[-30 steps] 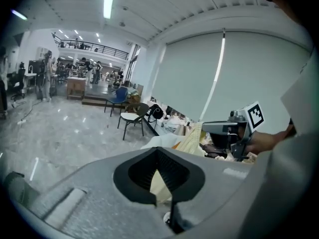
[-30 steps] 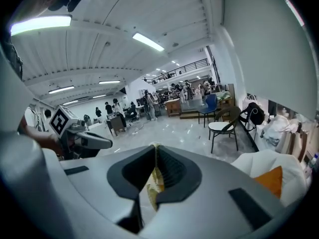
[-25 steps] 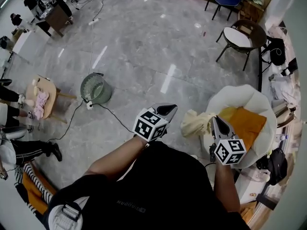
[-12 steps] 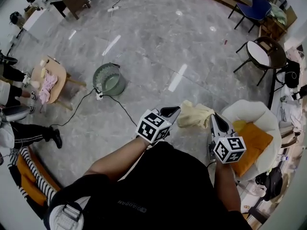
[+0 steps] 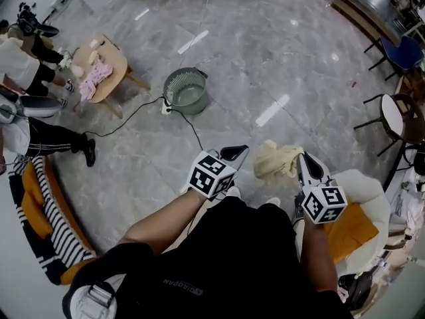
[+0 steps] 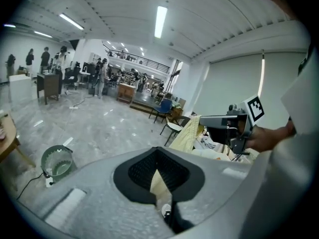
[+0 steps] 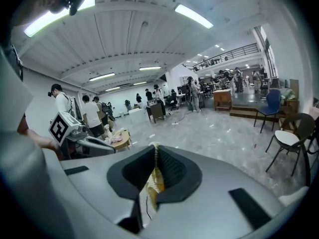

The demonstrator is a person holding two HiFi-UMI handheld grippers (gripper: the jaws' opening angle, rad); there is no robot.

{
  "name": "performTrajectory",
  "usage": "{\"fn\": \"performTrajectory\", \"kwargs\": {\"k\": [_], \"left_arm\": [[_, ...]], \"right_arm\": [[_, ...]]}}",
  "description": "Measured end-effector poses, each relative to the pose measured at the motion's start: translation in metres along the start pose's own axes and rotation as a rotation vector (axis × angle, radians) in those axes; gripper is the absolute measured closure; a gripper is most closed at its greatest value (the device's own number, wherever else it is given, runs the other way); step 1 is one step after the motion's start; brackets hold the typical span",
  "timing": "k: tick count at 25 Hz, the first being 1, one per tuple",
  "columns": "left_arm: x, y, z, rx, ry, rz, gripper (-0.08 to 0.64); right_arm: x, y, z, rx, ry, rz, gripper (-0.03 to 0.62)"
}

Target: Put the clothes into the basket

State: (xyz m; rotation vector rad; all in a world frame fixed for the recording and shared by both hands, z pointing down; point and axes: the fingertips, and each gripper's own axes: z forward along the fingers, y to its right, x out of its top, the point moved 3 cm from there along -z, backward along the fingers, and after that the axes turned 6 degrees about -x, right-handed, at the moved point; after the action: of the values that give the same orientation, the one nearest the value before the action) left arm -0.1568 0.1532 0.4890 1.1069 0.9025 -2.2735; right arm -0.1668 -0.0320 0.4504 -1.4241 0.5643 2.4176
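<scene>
right gripper (image 5: 301,159) clamps the bunched cream cloth (image 5: 272,162), its shape hidden; left gripper (image 5: 237,151) is closed.

yellow garment (image 5: 277,161): pale cream cloth, bunched and crumpled; one edge pinched in the closed jaws of the right gripper (image 5: 303,159), the rest hanging above the floor (image 5: 279,58).
basket (image 5: 199,102): round, grey-green, upright on the floor with its top open; well apart from the yellow garment.
orange garment (image 5: 350,226): lying on a white chair (image 5: 362,185).
pink clothes (image 5: 97,72): crumpled heap on a small wooden table (image 5: 116,62), near the basket.
</scene>
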Motion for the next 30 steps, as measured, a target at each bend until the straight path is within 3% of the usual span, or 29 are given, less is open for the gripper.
{"fn": "performTrajectory", "kwargs": {"k": [8, 15, 23, 30], "left_arm": [[-0.018, -0.047, -0.055, 0.17, 0.066, -0.116, 0.56], [0.004, -0.101, -0.077, 0.338, 0.114, -0.184, 0.56], [0.056, -0.158, -0.072, 0.433, 0.164, -0.207, 0.56], [0.065, -0.192, -0.06, 0.509, 0.167, -0.25, 0.56]], "right_arm": [[0.028, -0.056, 0.064, 0.186, -0.014, -0.08, 0.56], [0.038, -0.087, 0.153, 0.383, -0.089, -0.176, 0.558], [0.067, -0.114, 0.223, 0.539, -0.133, -0.25, 0.56], [0.074, -0.107, 0.275, 0.612, -0.169, -0.269, 0.558]]}}
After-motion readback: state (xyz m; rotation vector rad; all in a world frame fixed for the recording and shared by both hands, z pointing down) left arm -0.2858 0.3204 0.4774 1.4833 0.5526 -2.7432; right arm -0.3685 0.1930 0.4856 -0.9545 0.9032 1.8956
